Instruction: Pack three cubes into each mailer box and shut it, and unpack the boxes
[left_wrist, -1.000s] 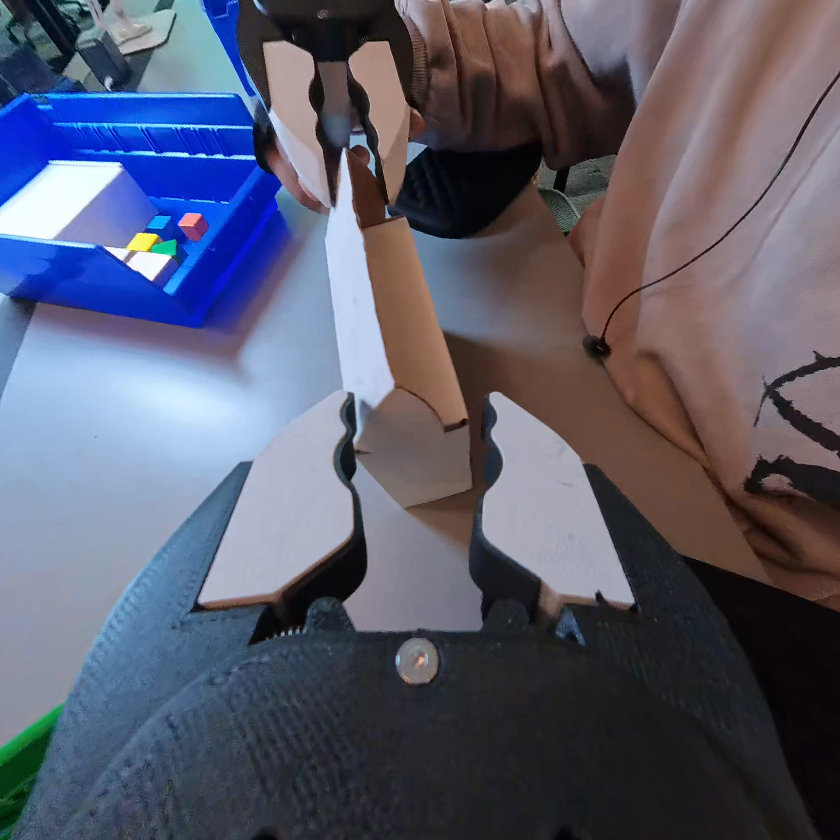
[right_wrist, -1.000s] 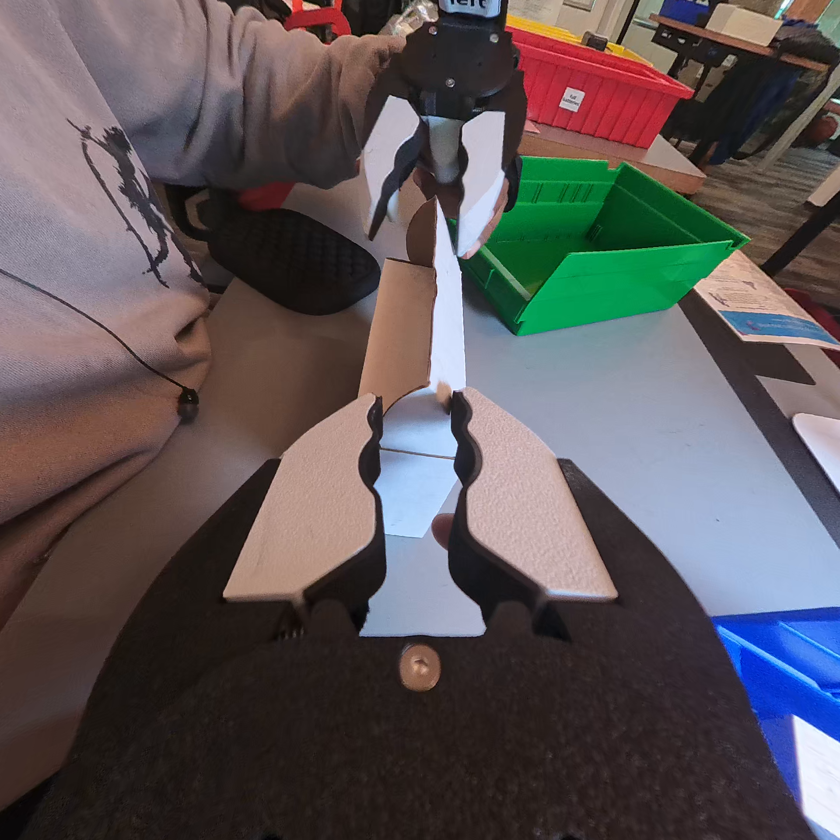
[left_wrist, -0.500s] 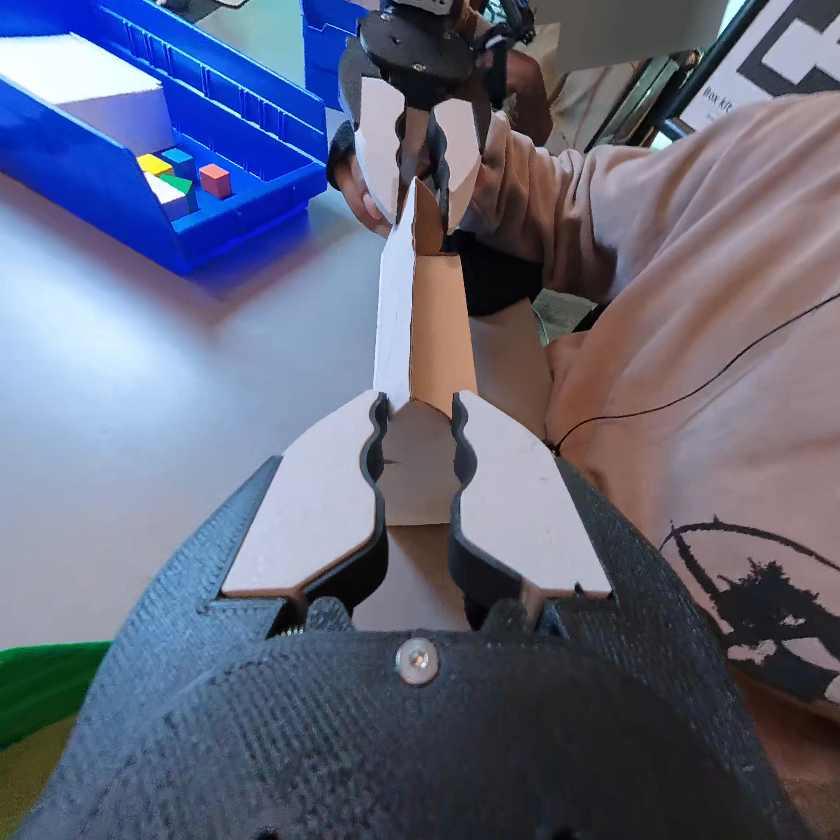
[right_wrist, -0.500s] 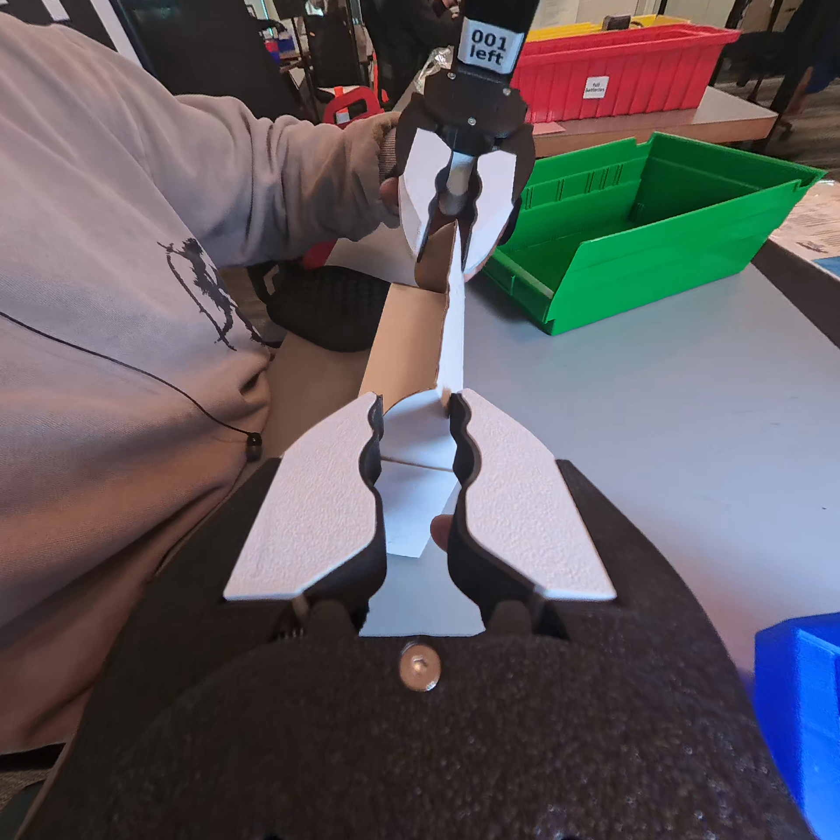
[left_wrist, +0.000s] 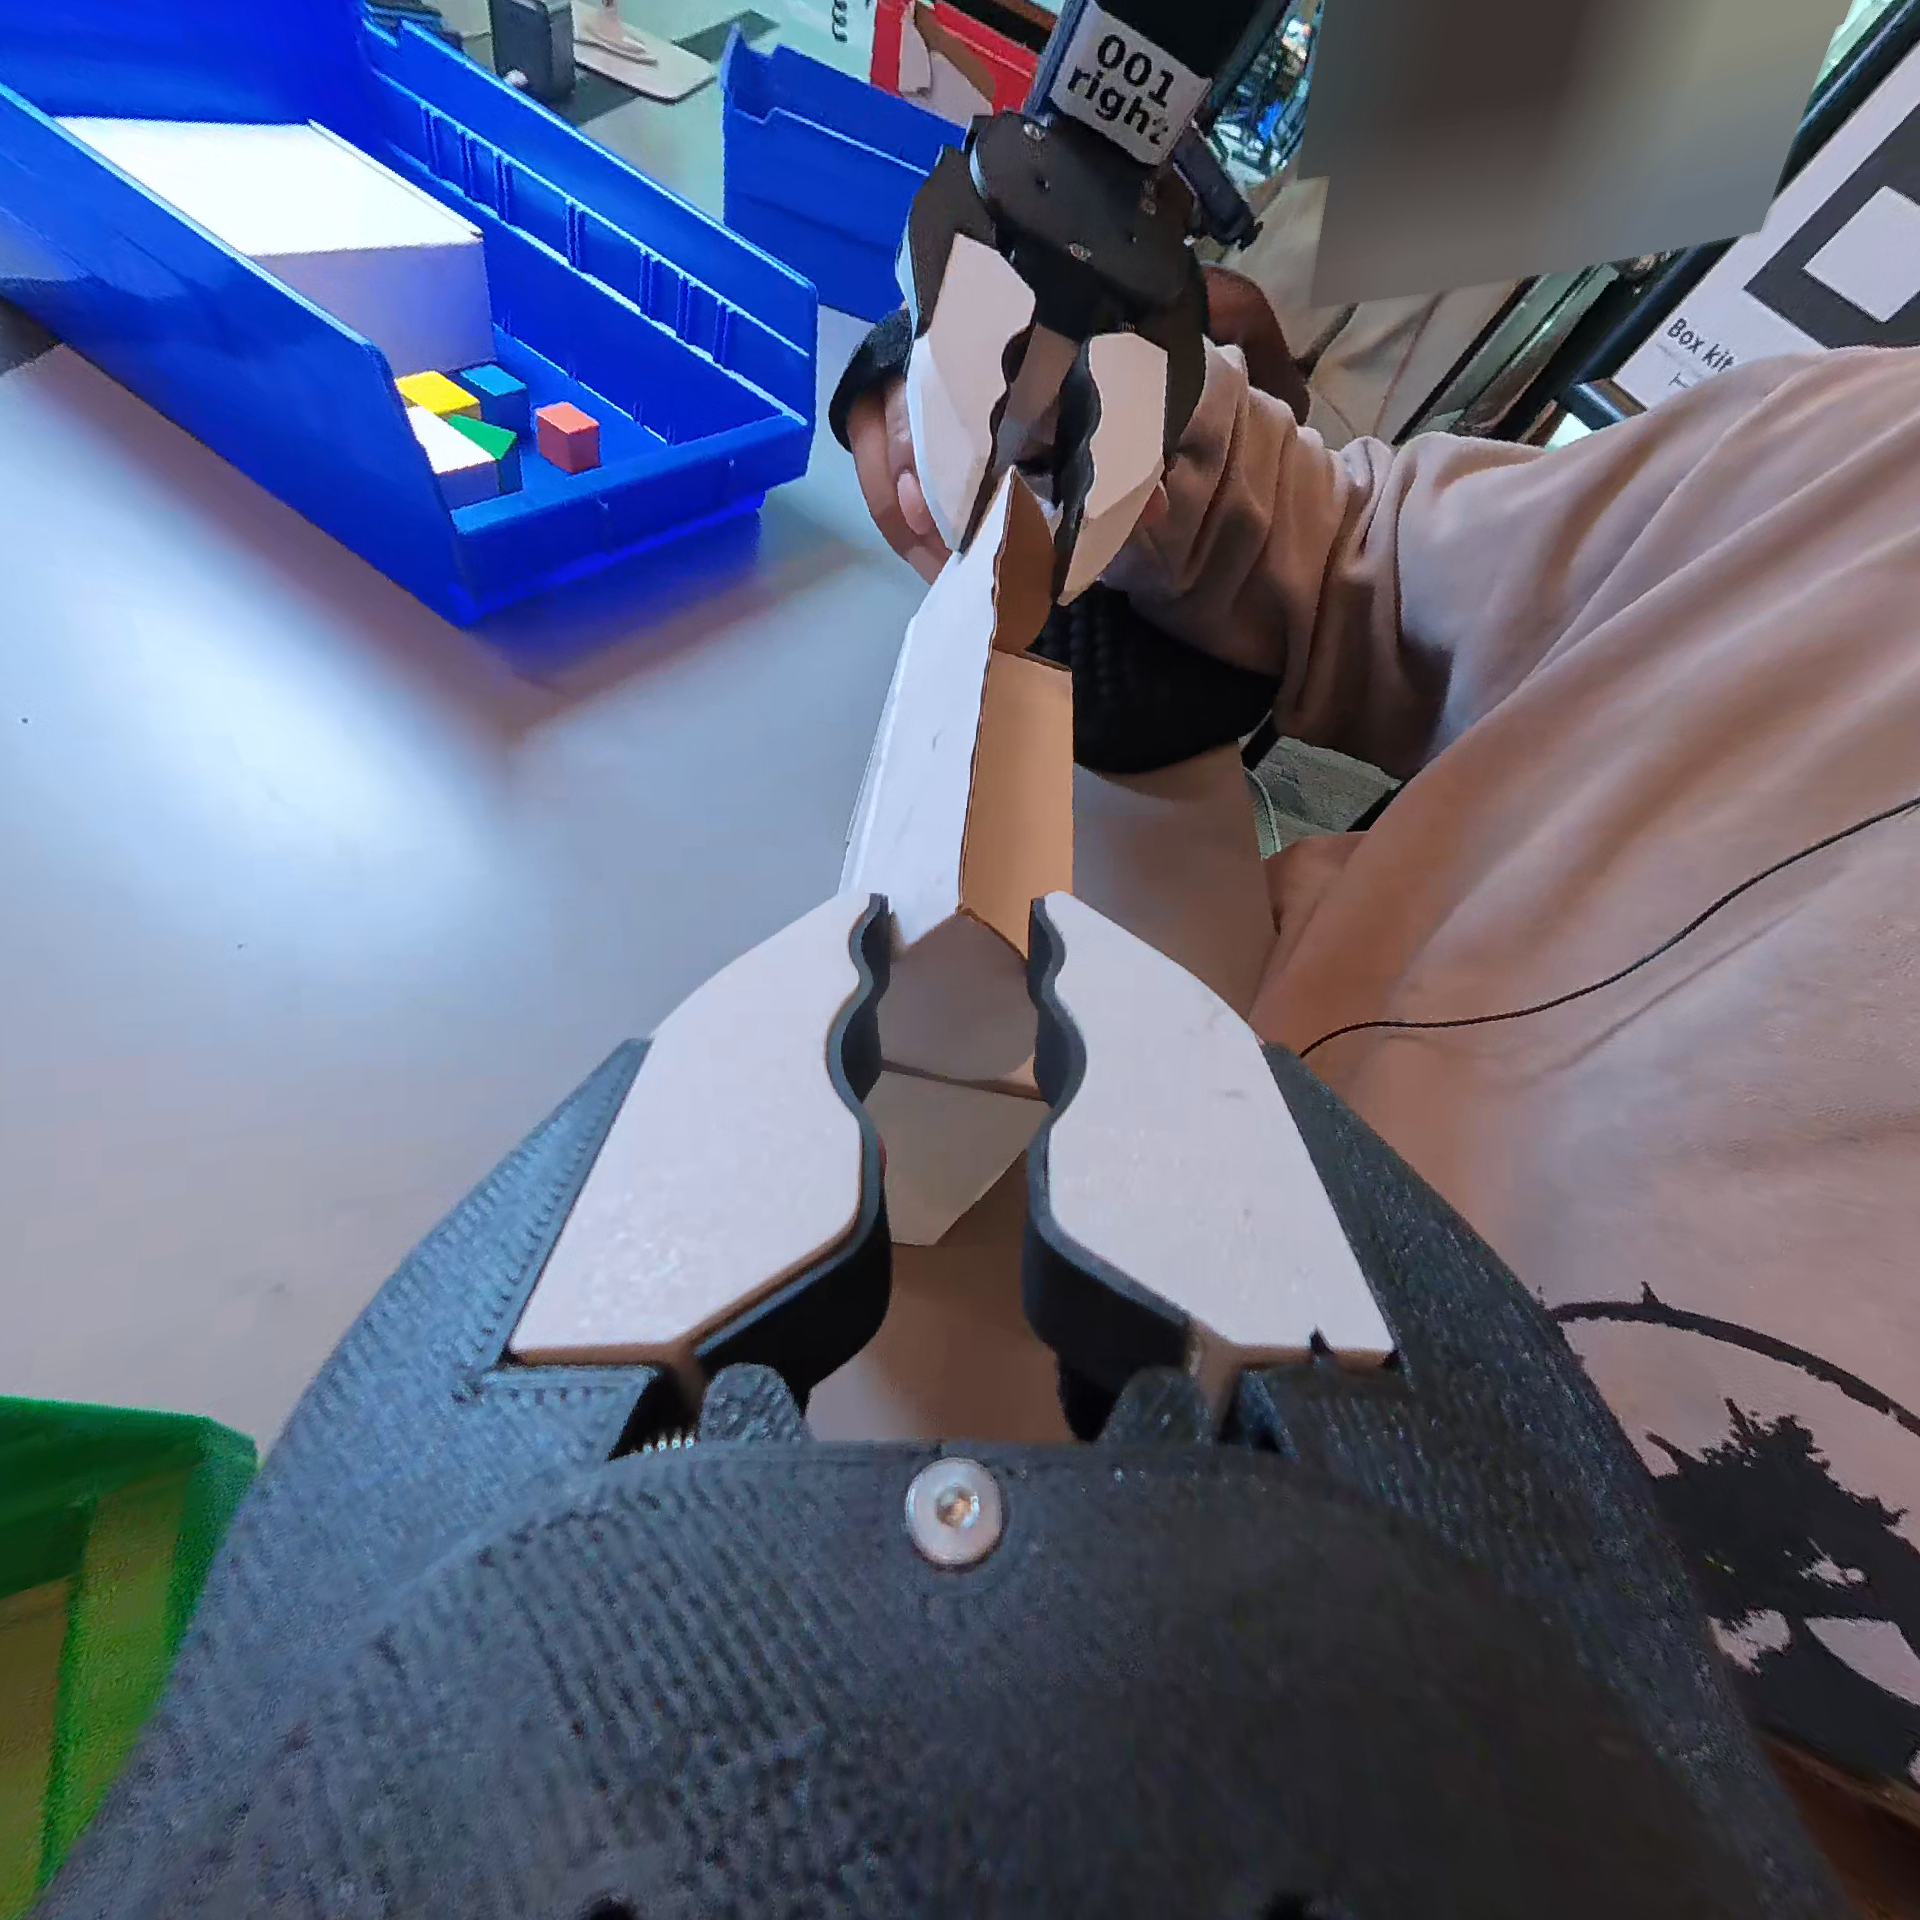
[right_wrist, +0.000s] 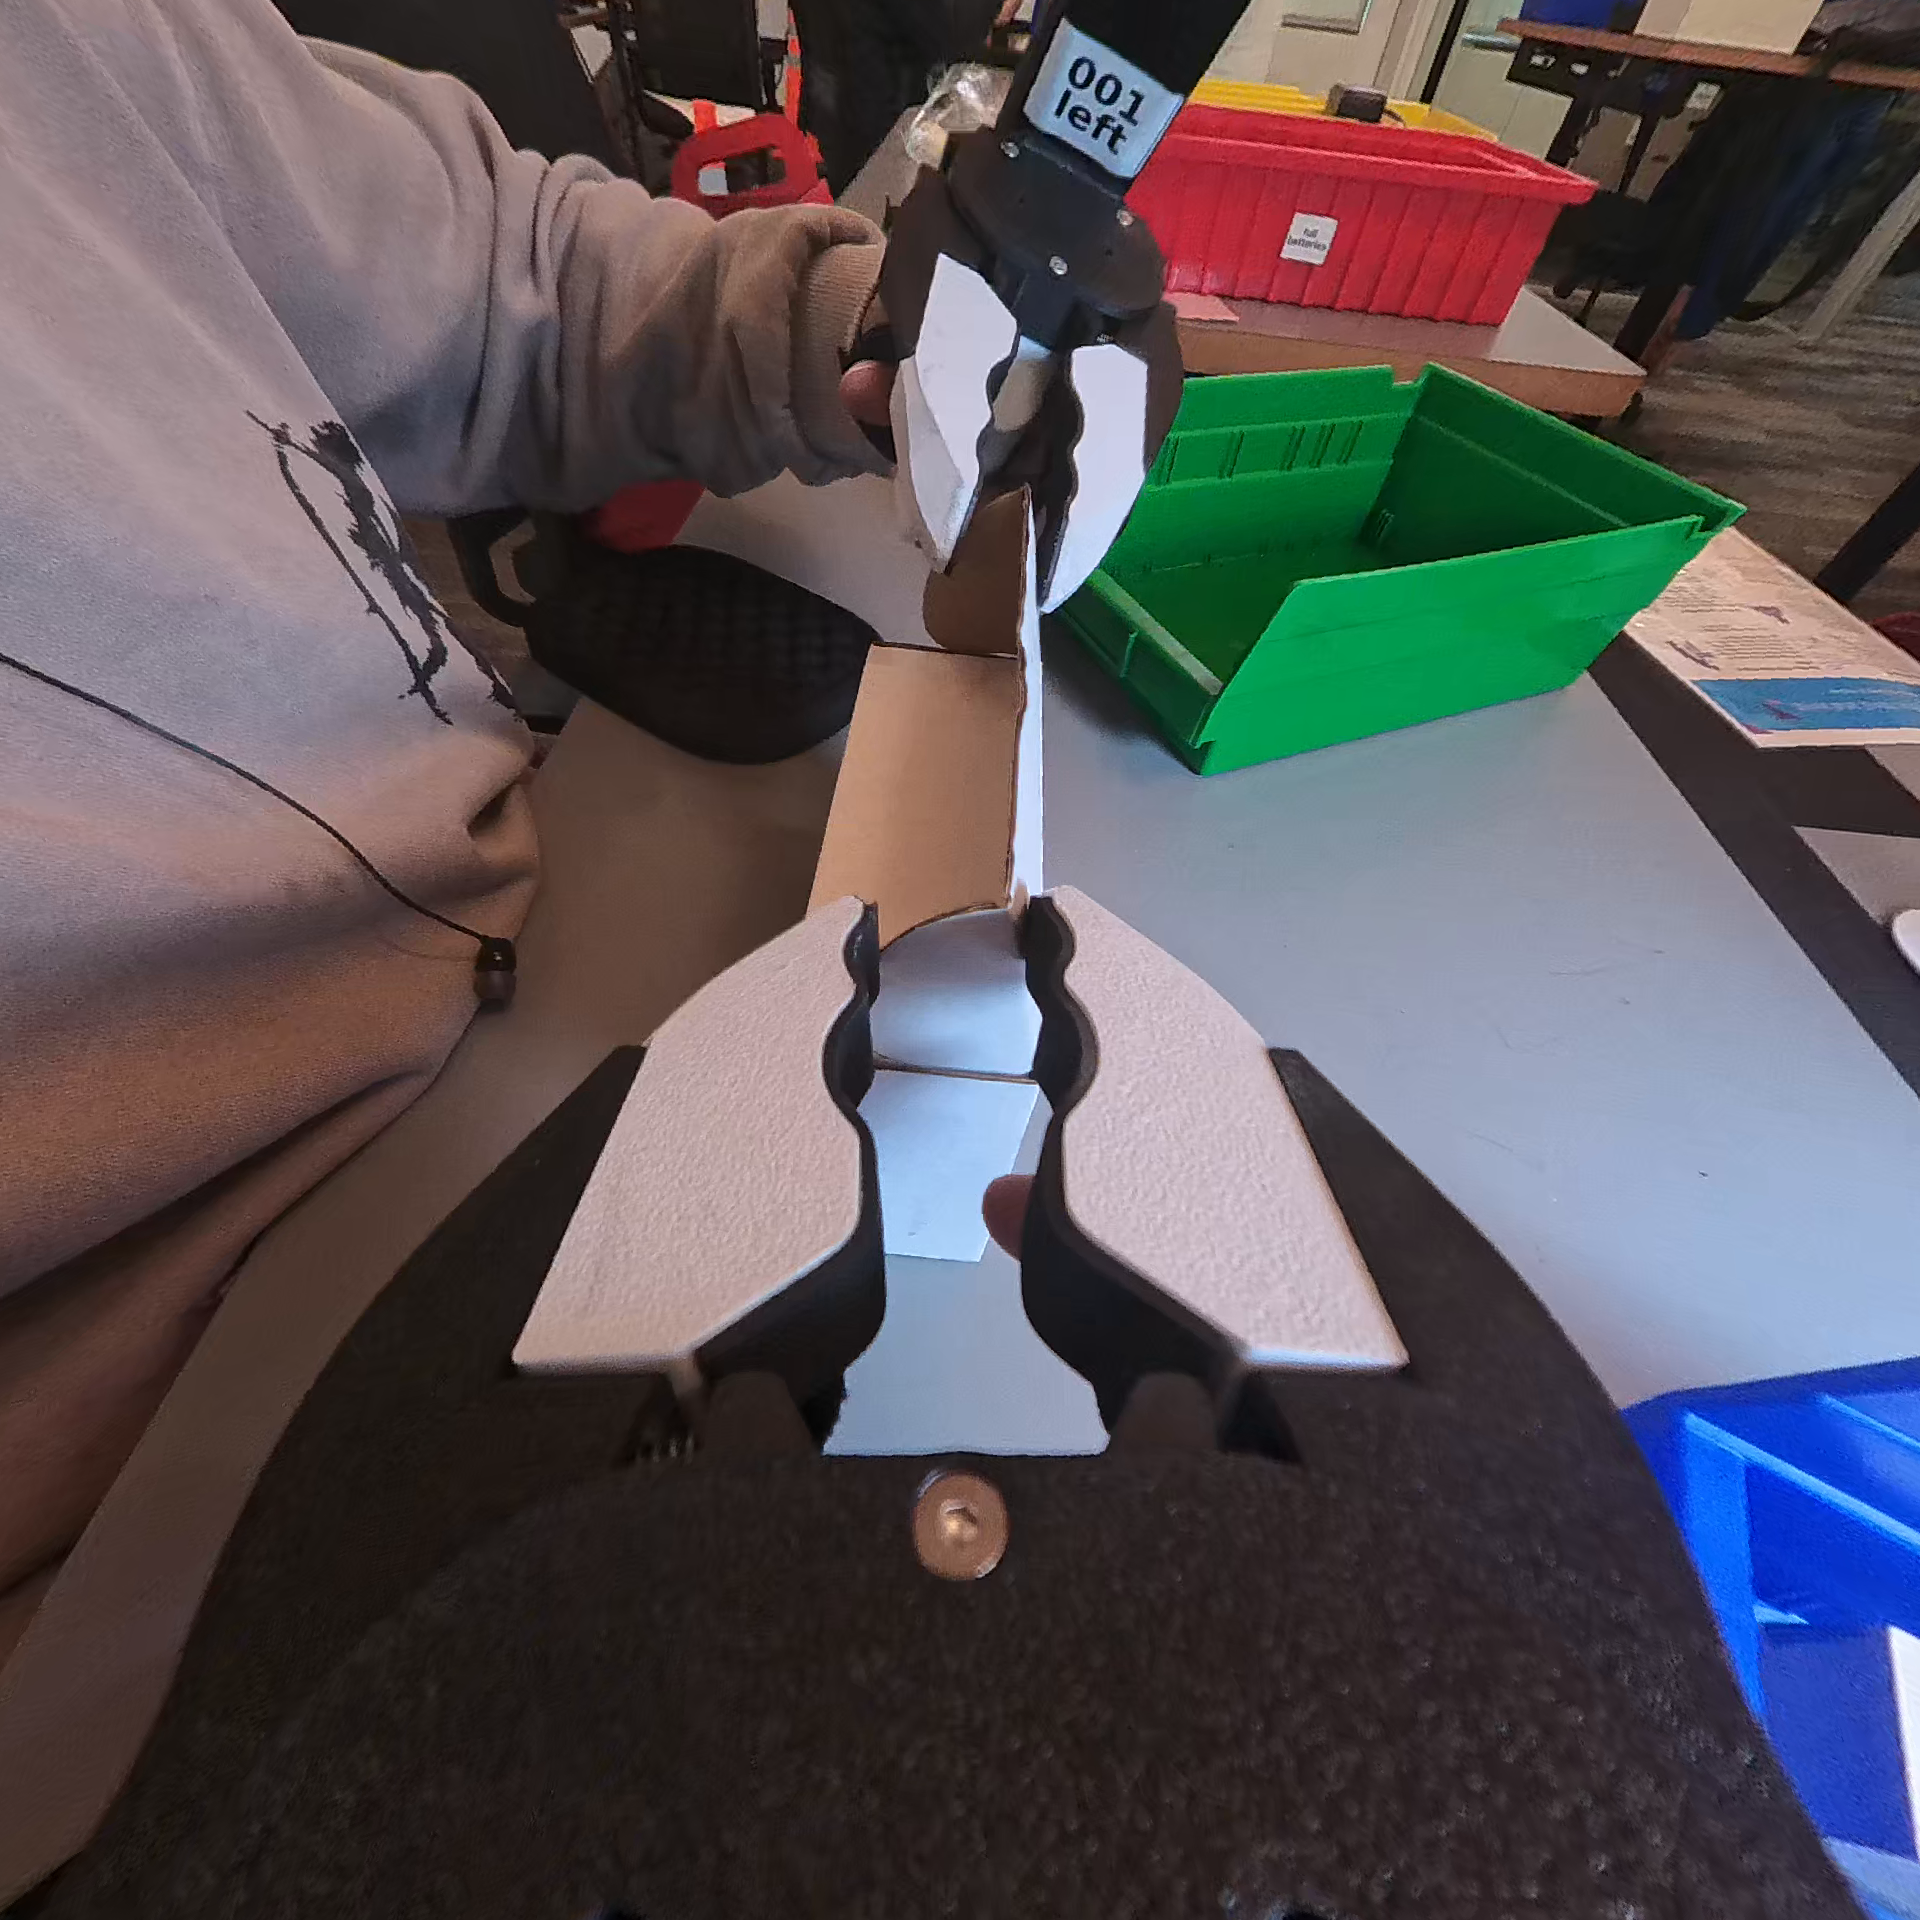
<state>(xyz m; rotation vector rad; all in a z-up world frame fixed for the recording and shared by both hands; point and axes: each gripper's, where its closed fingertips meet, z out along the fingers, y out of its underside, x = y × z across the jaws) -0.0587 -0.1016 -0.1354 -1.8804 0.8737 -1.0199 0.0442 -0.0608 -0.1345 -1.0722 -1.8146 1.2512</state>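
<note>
Since the frame 1 s ago the left gripper (left_wrist: 956, 997) has gone from jaws spread around the box flap to jaws pressed onto it; both views have also tilted up, showing more of the room behind.

Mailer box (left_wrist: 961, 790): unfolded cardboard, white outside, brown inside, stretched in the air between the 2 grippers, above the grey surface (left_wrist: 312, 883) and just in front of the person's beige sweatshirt (left_wrist: 1558, 831). Seen from the right wrist, the mailer box (right_wrist: 935, 790) shows its brown inner panel toward the person and a thin white edge toward the green bin.

Left gripper: jaws clenched on the near white end flap of the box. From the right wrist the left gripper (right_wrist: 1023, 488) shows at the far end, jaws pinched on a brown tab.

Right gripper (right_wrist: 951, 987): jaws gripping the white flap at its end of the box; a fingertip (right_wrist: 1003, 1210) shows just below that flap. From the left wrist the right gripper (left_wrist: 1023, 488) pinches the far tab, with the holding hand (left_wrist: 894, 457) behind it.

Blue bin (left_wrist: 582, 520), beyond the box on the surface: holds a closed white box (left_wrist: 301, 239) and loose cubes: yellow cube (left_wrist: 436, 393), blue cube (left_wrist: 497, 387), green cube (left_wrist: 483, 436), red cube (left_wrist: 566, 434), plus a white block (left_wrist: 449, 457).

Green bin (right_wrist: 1382, 582), beyond the box on the other side, nothing visible inside. Red bin (right_wrist: 1361, 229) behind it on another table. Printed sheet (right_wrist: 1787, 675) beside the green bin.
</note>
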